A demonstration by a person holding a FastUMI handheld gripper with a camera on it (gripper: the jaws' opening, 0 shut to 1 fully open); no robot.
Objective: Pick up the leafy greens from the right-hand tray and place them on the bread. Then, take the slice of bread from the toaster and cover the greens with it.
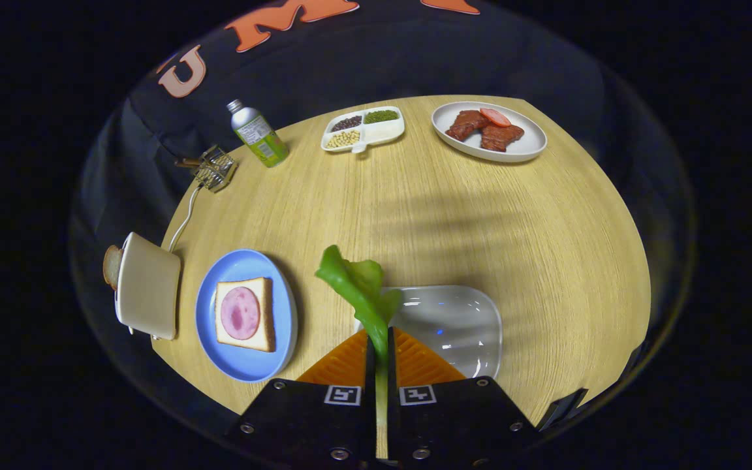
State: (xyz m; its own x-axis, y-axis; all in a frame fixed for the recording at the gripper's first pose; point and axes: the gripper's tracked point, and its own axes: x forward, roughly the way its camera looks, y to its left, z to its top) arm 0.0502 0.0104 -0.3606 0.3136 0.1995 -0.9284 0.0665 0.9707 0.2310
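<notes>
Between tongs (380,352), greens (358,284) pinched by stem; carry toward ten o'clock, lower flat onto bread (244,314), then release.

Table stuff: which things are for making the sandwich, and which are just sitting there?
For the job: leafy greens pinched in the gripper, bread with ham on the blue plate, toaster, clear tray.
Just lying about: bottle, bean dish, meat plate.

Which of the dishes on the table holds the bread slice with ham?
The blue plate beside the toaster; the other dishes are white or clear.
</notes>
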